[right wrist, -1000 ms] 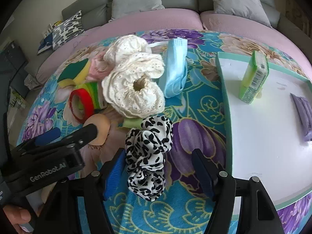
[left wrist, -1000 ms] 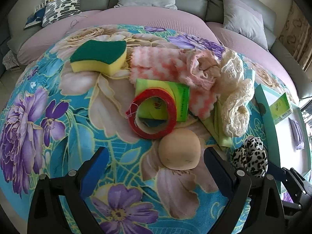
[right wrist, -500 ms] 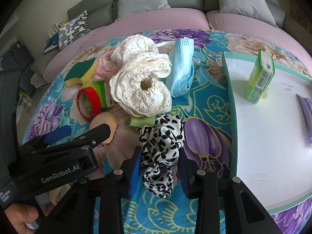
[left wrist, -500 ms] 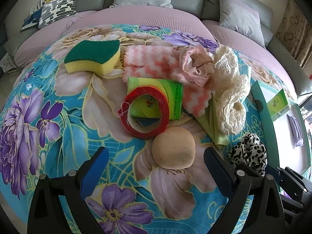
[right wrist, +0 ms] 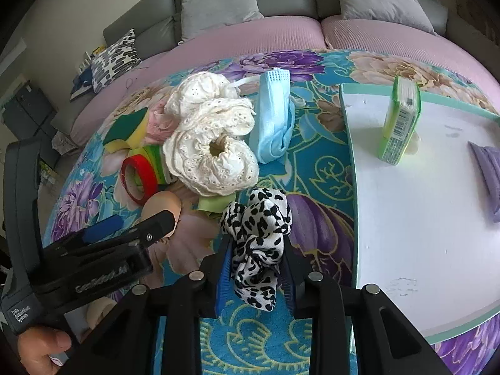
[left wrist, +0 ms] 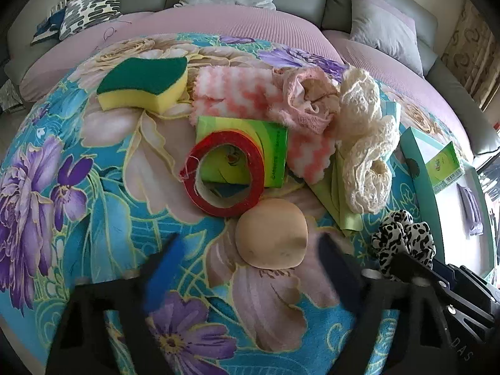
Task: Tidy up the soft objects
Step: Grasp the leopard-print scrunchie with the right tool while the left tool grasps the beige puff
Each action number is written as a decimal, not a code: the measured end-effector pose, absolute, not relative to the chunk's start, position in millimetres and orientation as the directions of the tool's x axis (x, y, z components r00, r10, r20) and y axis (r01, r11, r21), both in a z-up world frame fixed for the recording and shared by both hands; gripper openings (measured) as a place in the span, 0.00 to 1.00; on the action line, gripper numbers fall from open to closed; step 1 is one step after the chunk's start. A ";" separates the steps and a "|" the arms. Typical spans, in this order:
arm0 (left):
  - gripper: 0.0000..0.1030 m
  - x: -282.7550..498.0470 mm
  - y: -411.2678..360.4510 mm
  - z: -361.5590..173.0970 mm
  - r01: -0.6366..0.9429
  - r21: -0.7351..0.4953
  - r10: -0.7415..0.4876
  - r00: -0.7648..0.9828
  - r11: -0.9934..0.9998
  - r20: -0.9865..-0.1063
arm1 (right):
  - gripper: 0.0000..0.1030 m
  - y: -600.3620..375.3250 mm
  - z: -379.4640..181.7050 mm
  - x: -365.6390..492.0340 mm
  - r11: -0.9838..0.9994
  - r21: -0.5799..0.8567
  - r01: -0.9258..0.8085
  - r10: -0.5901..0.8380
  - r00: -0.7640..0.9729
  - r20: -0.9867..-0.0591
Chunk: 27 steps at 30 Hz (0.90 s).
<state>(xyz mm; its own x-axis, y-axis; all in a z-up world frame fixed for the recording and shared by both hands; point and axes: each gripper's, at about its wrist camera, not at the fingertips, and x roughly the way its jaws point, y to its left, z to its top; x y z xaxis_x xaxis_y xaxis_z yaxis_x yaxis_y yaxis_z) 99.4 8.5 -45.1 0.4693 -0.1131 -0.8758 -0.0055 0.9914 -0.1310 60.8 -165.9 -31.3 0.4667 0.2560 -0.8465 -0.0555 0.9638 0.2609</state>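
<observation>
1. Right gripper (right wrist: 254,268) has its fingers (right wrist: 223,268) clenched on the leopard-print scrunchie (right wrist: 257,234), which sits on the floral surface (right wrist: 250,337) just beside the white tray (right wrist: 406,234).
2. Left gripper (left wrist: 247,268) shows blurred fingers (left wrist: 162,268) spread wide, released, with the beige puff (left wrist: 271,233) between them and untouched.
3. Beyond the puff: red tape ring (left wrist: 223,176), green packet (left wrist: 272,143), cream lace scrunchies (left wrist: 365,168), yellow-green sponge (left wrist: 143,84).
</observation>
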 end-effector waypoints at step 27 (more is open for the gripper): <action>0.48 94.3 -1.7 -41.2 0.077 -0.132 -0.153 0.472 0.988 -0.868 | 0.29 -165.5 -33.0 61.6 0.962 0.266 -0.059 0.262 0.459 -0.849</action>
